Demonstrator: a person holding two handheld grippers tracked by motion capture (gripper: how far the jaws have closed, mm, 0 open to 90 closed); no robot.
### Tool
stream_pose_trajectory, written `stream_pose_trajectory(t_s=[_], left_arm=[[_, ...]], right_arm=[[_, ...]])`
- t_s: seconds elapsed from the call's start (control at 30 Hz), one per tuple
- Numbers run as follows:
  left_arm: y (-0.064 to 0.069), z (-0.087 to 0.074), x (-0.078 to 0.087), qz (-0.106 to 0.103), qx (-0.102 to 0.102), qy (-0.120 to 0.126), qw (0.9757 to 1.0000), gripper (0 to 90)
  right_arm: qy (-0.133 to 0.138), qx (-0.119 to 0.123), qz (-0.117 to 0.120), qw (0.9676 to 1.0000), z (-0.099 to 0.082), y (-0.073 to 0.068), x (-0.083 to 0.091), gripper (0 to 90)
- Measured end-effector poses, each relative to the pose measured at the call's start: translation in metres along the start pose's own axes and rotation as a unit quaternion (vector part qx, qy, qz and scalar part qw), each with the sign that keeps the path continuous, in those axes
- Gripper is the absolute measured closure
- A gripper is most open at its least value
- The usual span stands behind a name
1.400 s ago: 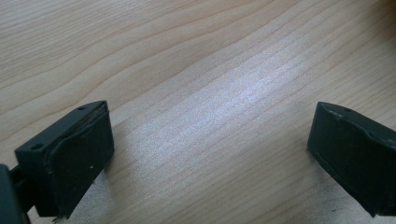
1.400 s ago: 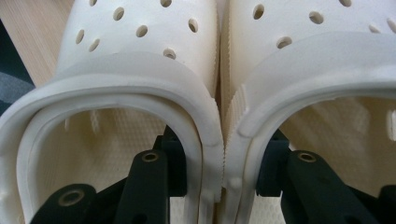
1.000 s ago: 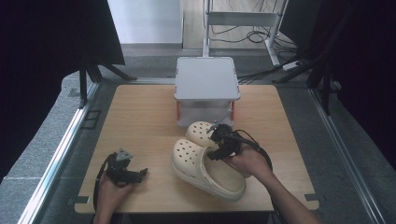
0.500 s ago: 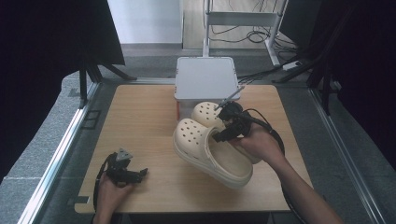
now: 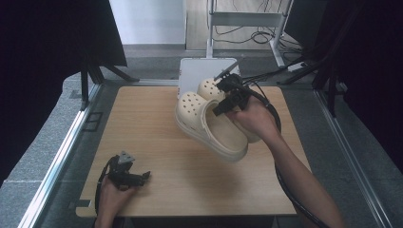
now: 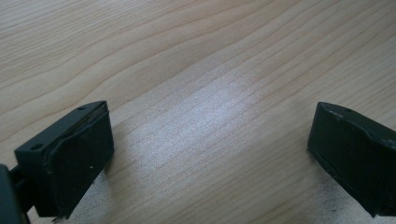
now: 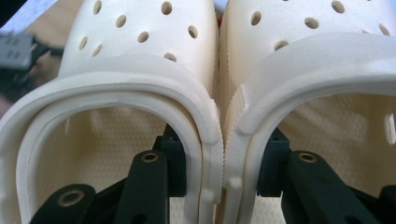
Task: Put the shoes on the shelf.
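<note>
Lifted since a second ago, the pair of cream clogs (image 5: 209, 124) now hangs above the bench (image 5: 142, 128), closer to the white box (image 5: 199, 71) at its far edge. One jaw of the right gripper (image 5: 227, 95) sits inside each clog, pinching their touching inner walls together. Resting near the bench's front left corner, the left gripper (image 5: 127, 176) stands wide and empty.

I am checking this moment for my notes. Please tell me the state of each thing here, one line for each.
Pair of clogs: pinched together by their inner walls, lifted off the table, toes toward the box.
Right tongs: shut on the clogs, one jaw inside each.
Left tongs: open, nothing between them, low over the table.
Box: standing at the table's far edge.
</note>
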State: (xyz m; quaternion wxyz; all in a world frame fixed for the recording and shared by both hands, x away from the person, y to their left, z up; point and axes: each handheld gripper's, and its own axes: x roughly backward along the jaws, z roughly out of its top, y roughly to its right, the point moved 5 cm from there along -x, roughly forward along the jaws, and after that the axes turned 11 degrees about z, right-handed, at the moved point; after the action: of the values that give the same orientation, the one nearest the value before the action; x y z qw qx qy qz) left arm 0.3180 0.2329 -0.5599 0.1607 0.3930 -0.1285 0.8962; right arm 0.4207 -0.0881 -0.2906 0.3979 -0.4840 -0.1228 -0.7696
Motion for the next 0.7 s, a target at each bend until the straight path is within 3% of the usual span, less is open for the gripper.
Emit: stream_pose_trajectory(t_s=[0.03, 0.33, 0.43, 0.5, 0.57, 0.7], left_arm=[[0.000, 0.000, 0.000, 0.000, 0.000, 0.000, 1.0000, 0.1], [0.000, 0.000, 0.000, 0.002, -0.001, 0.001, 1.0000, 0.1], [0.000, 0.000, 0.000, 0.002, -0.002, 0.001, 1.0000, 0.1], [0.000, 0.000, 0.000, 0.001, 0.000, 0.000, 1.0000, 0.1], [0.000, 0.000, 0.000, 0.001, 0.000, 0.000, 1.0000, 0.1], [0.000, 0.000, 0.000, 0.001, 0.000, 0.000, 1.0000, 0.1]], right_arm=[[0.003, -0.015, -0.008, 0.9998, 0.009, 0.007, -0.003, 63.4], [0.020, -0.069, -0.039, 0.9966, 0.044, 0.033, -0.010, 63.4], [0.030, -0.096, -0.060, 0.9931, 0.060, 0.044, -0.015, 63.4], [0.032, -0.104, -0.061, 0.9922, 0.064, 0.046, -0.017, 63.4], [0.042, -0.127, -0.064, 0.9890, 0.074, 0.054, -0.022, 63.4], [0.058, -0.144, -0.073, 0.9851, 0.085, 0.062, -0.025, 63.4]])
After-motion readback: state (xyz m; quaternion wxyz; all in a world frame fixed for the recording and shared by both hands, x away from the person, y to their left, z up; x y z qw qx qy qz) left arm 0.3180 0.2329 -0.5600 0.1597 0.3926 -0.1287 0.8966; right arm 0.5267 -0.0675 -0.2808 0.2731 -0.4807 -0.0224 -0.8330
